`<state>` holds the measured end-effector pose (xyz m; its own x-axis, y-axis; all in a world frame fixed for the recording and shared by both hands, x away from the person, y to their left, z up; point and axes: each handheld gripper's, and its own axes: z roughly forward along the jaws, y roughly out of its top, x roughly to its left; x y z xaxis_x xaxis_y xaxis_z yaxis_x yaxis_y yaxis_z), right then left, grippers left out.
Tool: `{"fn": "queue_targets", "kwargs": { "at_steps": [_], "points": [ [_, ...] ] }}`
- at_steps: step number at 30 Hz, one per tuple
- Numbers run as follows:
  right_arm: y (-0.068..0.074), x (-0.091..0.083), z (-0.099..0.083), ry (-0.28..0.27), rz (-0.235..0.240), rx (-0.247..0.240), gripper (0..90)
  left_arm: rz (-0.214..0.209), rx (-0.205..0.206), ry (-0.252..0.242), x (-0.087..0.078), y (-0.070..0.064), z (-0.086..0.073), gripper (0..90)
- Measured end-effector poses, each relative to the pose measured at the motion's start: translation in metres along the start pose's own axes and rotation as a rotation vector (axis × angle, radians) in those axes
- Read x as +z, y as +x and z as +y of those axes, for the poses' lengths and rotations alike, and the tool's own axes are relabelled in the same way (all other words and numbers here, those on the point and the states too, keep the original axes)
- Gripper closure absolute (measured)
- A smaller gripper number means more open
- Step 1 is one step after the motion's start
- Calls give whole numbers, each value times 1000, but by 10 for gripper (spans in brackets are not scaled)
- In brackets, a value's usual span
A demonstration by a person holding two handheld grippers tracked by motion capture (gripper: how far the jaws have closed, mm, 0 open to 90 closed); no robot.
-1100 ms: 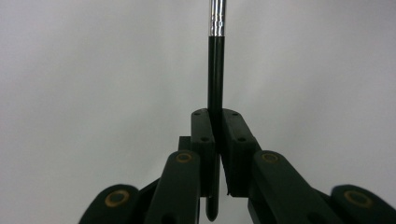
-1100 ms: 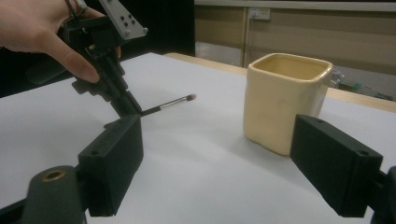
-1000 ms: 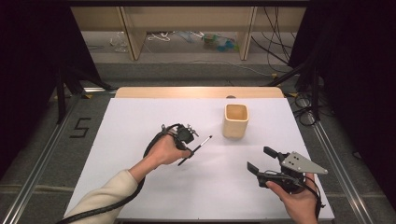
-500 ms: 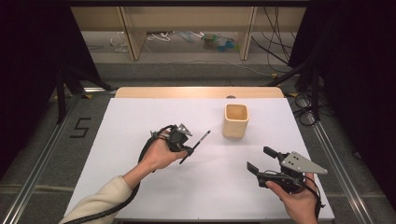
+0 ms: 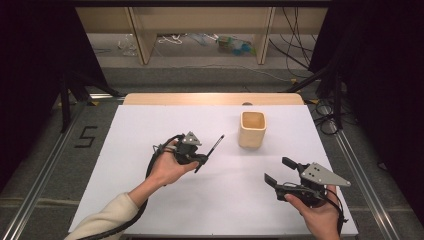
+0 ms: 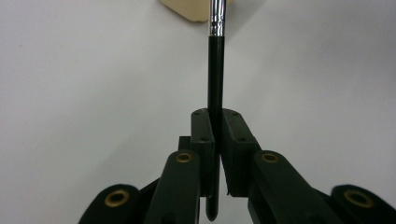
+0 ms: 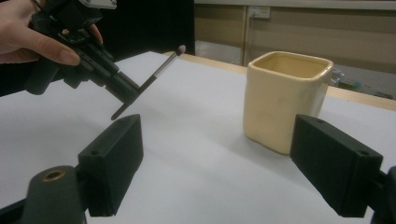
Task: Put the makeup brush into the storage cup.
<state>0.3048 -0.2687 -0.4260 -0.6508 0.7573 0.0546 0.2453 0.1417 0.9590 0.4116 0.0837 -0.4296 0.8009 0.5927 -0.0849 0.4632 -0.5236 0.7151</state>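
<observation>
left gripper: clamped on brush, off the table, tip aimed at the cup, probably to drop it in | right gripper: jaws wide open, holding nothing, parked near the front edge

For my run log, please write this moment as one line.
left gripper: shut on brush, lifted, tip toward cup | right gripper: jaws open, holding nothing, low over table | cup: upright
</observation>
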Motion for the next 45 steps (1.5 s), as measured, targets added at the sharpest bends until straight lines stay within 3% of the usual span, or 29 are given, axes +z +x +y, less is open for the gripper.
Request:
{"fn": "queue_targets", "kwargs": {
  "at_steps": [6,17,19,27,35,41,45],
  "points": [
    [0,0,0,3,9,10,186,3,-12,-52,-2,1,-6,843],
    [0,0,0,-1,1,-3,185,-13,-38,-191,-6,0,-14,843],
    [0,0,0,-1,3,-2,185,-20,-30,-187,-7,1,-14,843],
    [0,-1,0,-2,5,-3,185,-36,-35,-301,-9,-2,-18,842],
    [0,-1,0,-1,8,-5,185,-75,-21,-413,-11,-6,-23,842],
    [0,-1,1,-11,14,-13,185,-117,39,-498,-12,-12,-26,842],
    [0,-1,1,-18,22,-15,186,-137,48,-523,-11,-15,-26,841]
  ]
}}
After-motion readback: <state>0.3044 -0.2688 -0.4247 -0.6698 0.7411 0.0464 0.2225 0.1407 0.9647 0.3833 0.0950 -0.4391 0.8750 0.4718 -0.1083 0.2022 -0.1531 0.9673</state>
